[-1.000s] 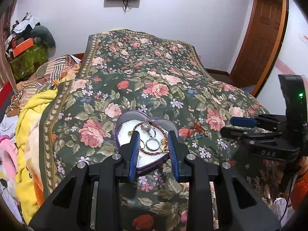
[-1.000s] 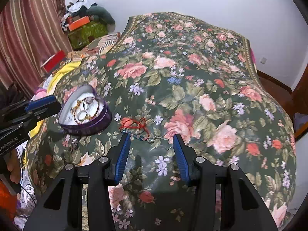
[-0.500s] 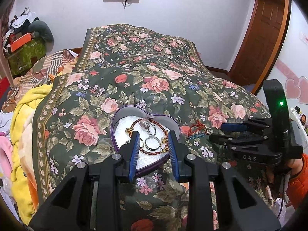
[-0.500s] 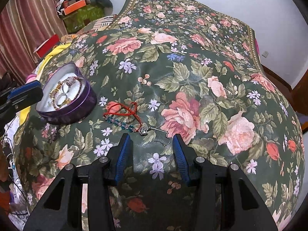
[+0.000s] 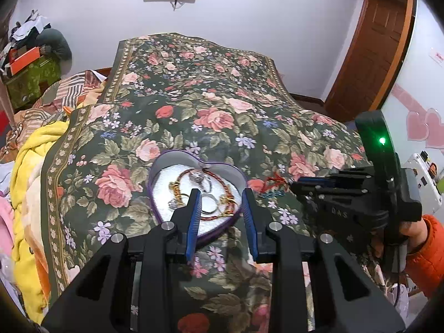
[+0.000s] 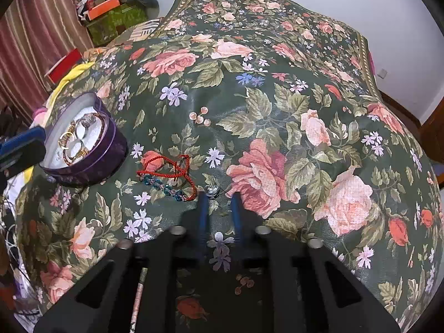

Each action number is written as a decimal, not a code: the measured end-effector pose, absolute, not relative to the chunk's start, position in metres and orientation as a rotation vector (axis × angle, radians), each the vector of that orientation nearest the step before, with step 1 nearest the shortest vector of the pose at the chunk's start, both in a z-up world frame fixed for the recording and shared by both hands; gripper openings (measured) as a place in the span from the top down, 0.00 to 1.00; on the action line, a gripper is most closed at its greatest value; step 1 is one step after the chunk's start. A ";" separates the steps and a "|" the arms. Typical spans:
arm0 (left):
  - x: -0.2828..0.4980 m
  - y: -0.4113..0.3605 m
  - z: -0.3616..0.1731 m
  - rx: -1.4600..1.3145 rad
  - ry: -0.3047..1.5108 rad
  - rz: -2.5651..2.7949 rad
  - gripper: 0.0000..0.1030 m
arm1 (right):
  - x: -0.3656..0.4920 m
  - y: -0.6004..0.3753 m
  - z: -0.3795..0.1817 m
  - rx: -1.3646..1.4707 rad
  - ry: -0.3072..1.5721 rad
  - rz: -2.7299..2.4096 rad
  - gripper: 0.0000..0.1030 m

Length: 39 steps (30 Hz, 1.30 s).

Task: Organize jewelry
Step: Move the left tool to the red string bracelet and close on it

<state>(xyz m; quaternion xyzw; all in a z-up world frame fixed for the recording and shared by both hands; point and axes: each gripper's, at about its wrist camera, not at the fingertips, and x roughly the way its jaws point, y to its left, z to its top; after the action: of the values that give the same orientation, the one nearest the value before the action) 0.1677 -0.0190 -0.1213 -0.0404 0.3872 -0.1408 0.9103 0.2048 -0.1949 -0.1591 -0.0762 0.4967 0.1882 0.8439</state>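
Observation:
A purple heart-shaped box (image 5: 166, 166) (image 6: 94, 163) with white padding holds rings and gold and red bracelets. My left gripper (image 5: 220, 197) is open and hovers over its near edge. A red cord bracelet (image 6: 166, 168) with blue beads (image 6: 163, 187) lies on the floral bedspread (image 6: 277, 97), right of the box. A small silver ring (image 6: 212, 190) lies just past the tips of my right gripper (image 6: 219, 195), whose fingers are narrowed and low on the cloth on either side of it. The right gripper (image 5: 298, 186) also shows in the left wrist view.
A yellow blanket (image 5: 30, 172) and piled clothes lie along the bed's left side. A green box (image 6: 116, 20) and clutter stand at the far left corner. A wooden door (image 5: 371, 50) is at the right.
My right gripper has dropped to the bedspread and moved forward to the silver ring, its fingers closing from wide to narrow. My left gripper has stayed over the box.

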 end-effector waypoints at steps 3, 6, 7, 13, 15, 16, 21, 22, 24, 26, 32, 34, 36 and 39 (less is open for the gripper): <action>0.165 -0.028 -0.121 -0.072 0.806 -0.308 0.72 | 0.202 -0.197 -0.154 -0.147 1.022 0.400 0.92; 0.164 -0.038 -0.123 -0.067 0.824 -0.334 0.72 | 0.196 -0.200 -0.146 -0.140 0.980 0.402 0.93; 0.164 -0.041 -0.124 -0.065 0.829 -0.341 0.72 | 0.195 -0.201 -0.144 -0.139 0.970 0.401 0.93; 0.164 -0.068 -0.128 -0.037 0.859 -0.390 0.72 | 0.178 -0.209 -0.132 -0.182 0.919 0.395 0.93; 0.167 -0.076 -0.130 -0.034 0.873 -0.404 0.72 | 0.174 -0.216 -0.128 -0.164 0.928 0.399 0.92; 0.168 -0.080 -0.131 -0.036 0.880 -0.410 0.72 | 0.174 -0.219 -0.126 -0.156 0.930 0.399 0.91; 0.178 -0.097 -0.136 -0.017 0.897 -0.417 0.72 | 0.168 -0.237 -0.116 -0.105 0.899 0.381 0.56; 0.181 -0.100 -0.138 -0.011 0.902 -0.410 0.72 | 0.166 -0.241 -0.113 -0.097 0.876 0.372 0.51; 0.187 -0.104 -0.142 -0.006 0.917 -0.398 0.72 | 0.165 -0.244 -0.110 -0.091 0.862 0.372 0.50; 0.193 -0.107 -0.147 -0.003 0.932 -0.381 0.72 | 0.165 -0.247 -0.109 -0.073 0.861 0.381 0.50; 0.206 -0.112 -0.162 -0.011 0.975 -0.332 0.53 | 0.164 -0.253 -0.112 -0.052 0.858 0.392 0.50; 0.208 -0.113 -0.166 -0.001 0.981 -0.327 0.53 | 0.162 -0.256 -0.113 -0.042 0.858 0.394 0.50; 0.210 -0.116 -0.168 0.011 0.981 -0.324 0.52 | 0.164 -0.258 -0.114 -0.033 0.858 0.392 0.50; 0.212 -0.125 -0.171 0.072 0.972 -0.324 0.52 | 0.164 -0.261 -0.115 -0.015 0.860 0.394 0.50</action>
<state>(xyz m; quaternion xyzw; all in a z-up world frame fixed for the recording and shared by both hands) 0.2121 -0.1245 -0.1707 0.0343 0.4651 -0.1549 0.8709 0.1644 -0.2608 -0.1146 -0.0071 0.4140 0.1896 0.8903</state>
